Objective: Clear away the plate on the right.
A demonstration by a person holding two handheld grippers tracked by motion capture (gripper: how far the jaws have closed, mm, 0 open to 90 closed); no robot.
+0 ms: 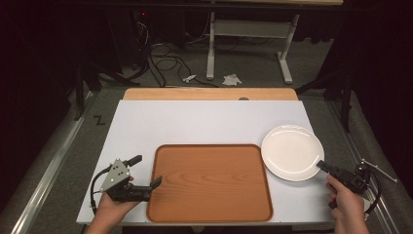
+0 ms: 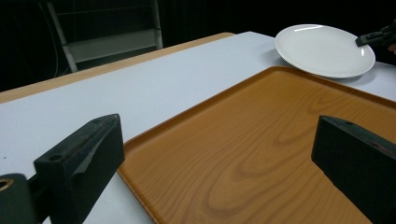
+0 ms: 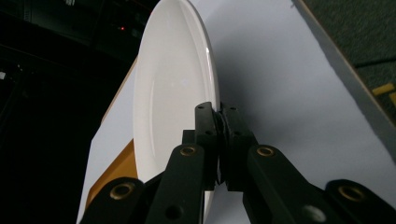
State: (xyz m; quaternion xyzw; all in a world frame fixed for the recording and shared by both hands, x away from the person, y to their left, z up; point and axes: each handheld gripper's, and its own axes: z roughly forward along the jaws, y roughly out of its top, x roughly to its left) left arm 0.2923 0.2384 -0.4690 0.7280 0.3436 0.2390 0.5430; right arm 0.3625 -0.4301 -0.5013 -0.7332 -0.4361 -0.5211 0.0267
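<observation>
a: plate (image 1: 291,151) first. it lies on the white table (image 1: 204,119), straight ahead of my right gripper (image 1: 323,166), and that gripper's jaws are clamped on the plate's near rim. in the right gripper view the two pads meet on the thin edge (image 3: 218,122), one above it and one below.

b: why take it at the rim?

a: i judge it's the only part thin enough to pinch; the rest lies flat on the table. the plate's left edge slightly overlaps the tray's (image 1: 210,181) right corner, so the tray lies to the left of my right gripper and just beside it, a short carry if the plate goes there.

b: and your other tool?

a: left gripper (image 1: 146,171) sits at the tray's opposite side, jaws wide apart, with the tray's left rim (image 2: 140,140) between them but neither pad pressing on it. i read that as ready to steady the tray, not yet gripping.

b: risk?

a: a pinch this far out on smooth china could let the plate tilt or slip when lifted.
</observation>
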